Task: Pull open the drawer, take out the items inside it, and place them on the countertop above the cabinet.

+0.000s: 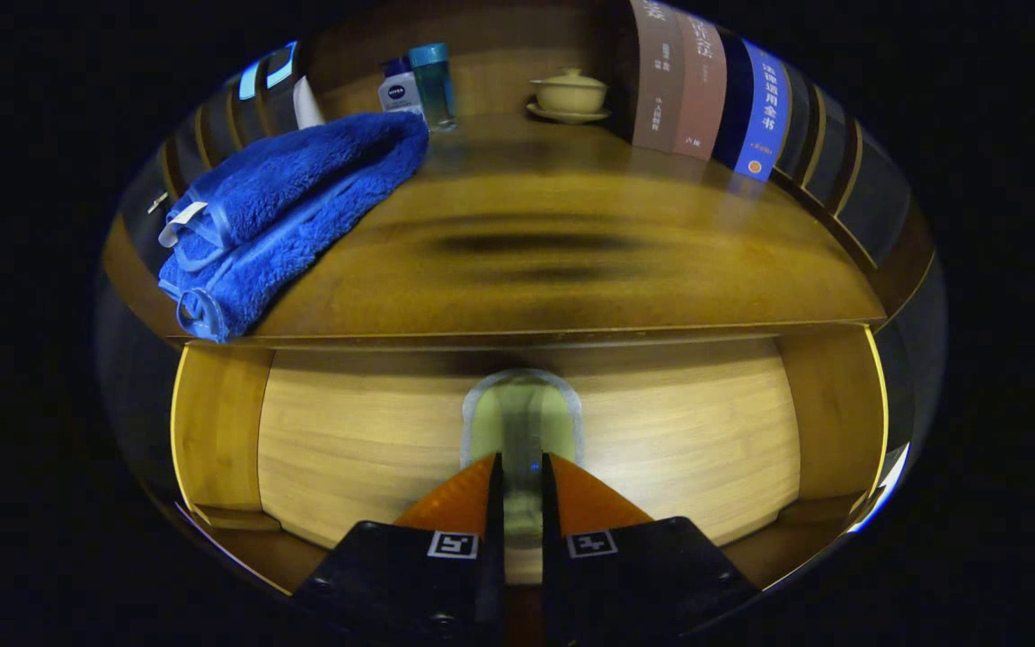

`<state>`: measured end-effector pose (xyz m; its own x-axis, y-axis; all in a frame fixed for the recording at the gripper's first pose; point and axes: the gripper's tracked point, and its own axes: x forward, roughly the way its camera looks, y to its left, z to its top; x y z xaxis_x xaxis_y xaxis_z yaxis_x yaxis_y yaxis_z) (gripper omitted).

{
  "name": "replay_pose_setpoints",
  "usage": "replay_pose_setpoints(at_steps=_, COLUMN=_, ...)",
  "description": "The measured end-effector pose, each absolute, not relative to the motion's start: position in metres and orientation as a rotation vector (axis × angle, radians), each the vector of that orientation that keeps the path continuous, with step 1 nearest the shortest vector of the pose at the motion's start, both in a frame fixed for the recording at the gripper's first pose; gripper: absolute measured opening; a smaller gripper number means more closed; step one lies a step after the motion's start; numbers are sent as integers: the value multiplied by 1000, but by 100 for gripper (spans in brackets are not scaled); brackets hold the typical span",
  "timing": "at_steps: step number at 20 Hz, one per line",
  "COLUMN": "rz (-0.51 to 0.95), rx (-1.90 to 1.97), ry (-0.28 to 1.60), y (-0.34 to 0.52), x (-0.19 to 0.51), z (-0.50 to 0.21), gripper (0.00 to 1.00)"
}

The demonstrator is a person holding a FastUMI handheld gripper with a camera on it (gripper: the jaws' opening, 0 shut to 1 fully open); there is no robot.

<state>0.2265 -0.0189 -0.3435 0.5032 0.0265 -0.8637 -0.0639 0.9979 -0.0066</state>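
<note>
The pale wooden drawer front (365,440) sits just below the front lip of the dark wooden countertop (625,288). A small arched, glossy drawer handle (522,404) stands at its middle. My gripper (518,460) is right up against the drawer front. Its two fingers are drawn close together, pressing on the handle's central bar from both sides. The inside of the drawer is hidden behind the front panel.
A folded blue towel (293,211) lies on the countertop's left side. Behind it stand a white bottle (399,90) and a teal-capped bottle (434,85). A lidded cream cup on a saucer (569,93) sits at the back. A row of upright books (706,85) lines the right.
</note>
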Motion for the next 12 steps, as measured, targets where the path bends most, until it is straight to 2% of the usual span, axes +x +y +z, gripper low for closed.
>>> replay_pose_setpoints(at_steps=3, rz=35, rx=-35, ry=1040, y=-24, x=221, z=-333, gripper=21)
replay_pose_setpoints(at_steps=12, rz=98, rx=37, ry=1016, y=-11, x=181, z=-257, gripper=21)
